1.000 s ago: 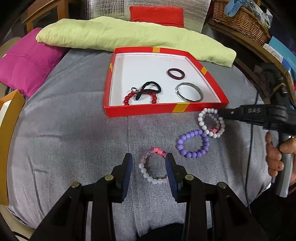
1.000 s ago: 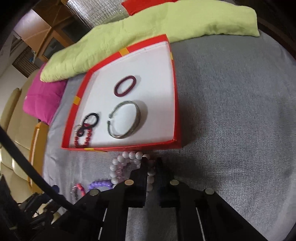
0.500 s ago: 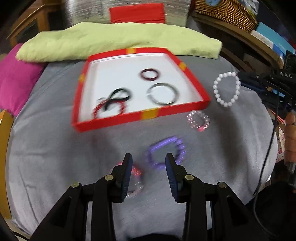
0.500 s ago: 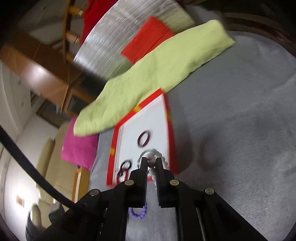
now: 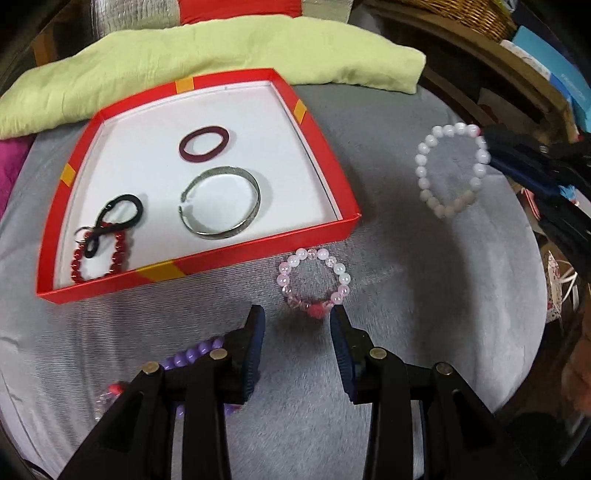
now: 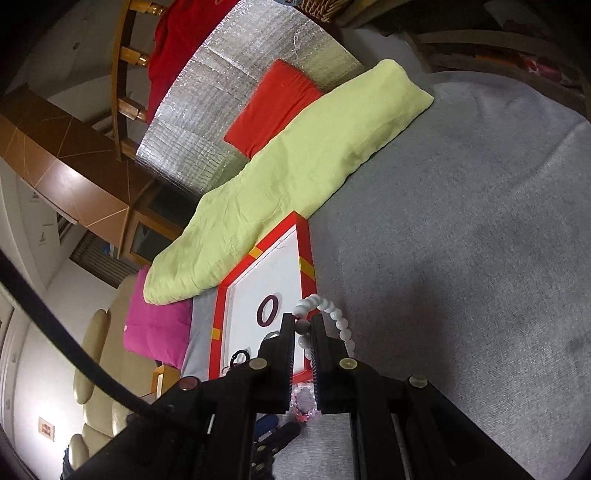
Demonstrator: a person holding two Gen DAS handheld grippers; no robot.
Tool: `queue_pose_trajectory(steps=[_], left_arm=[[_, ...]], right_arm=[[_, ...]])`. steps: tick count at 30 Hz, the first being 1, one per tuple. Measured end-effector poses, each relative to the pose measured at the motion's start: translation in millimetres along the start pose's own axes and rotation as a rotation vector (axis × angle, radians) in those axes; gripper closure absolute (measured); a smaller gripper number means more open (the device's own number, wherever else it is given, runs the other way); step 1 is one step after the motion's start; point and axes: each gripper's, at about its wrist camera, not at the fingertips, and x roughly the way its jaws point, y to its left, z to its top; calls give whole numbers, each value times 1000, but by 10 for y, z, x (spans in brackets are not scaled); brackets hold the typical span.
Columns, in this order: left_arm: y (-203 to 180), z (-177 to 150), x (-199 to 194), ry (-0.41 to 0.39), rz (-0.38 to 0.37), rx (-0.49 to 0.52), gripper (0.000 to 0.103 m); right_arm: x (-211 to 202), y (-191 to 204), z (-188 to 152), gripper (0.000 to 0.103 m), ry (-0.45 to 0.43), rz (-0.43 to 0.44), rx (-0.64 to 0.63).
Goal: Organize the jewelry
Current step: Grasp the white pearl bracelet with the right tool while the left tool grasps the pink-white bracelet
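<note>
A red tray with a white floor holds a maroon hair tie, a silver bangle, a black hair tie and a red bead bracelet. On the grey cloth just in front of it lies a pink-and-white bead bracelet. My left gripper stands open over its near edge, not pressing it. A purple bead bracelet shows behind the left finger. My right gripper is shut on a white bead bracelet, which hangs in the air right of the tray.
A light green cushion lies behind the tray, with a magenta cushion to its left. A wicker basket and shelves stand at the far right. Another pink bracelet is half hidden under my left gripper.
My right gripper lifted the white bracelet off the cloth and tilted upward. My left gripper moved right, from one pink bracelet past the purple one to the pink-and-white one by the tray.
</note>
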Motion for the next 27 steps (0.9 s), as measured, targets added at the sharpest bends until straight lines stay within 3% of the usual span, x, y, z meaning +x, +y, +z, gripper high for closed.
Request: queue_pose_trajectory(steps=[6, 10, 18, 27], left_arm=[[-84, 73, 118, -30, 4, -5, 74], [-122, 44, 121, -58, 7, 27, 88], [-140, -78, -1, -105, -12, 82, 88], [20, -299, -540, -167, -19, 122, 88]], right_arm=[[19, -3, -16, 94, 17, 0, -28], [66, 13, -22, 94, 29, -2, -43], [131, 41, -38, 94, 32, -20, -53], [161, 160, -103, 94, 18, -12, -84]])
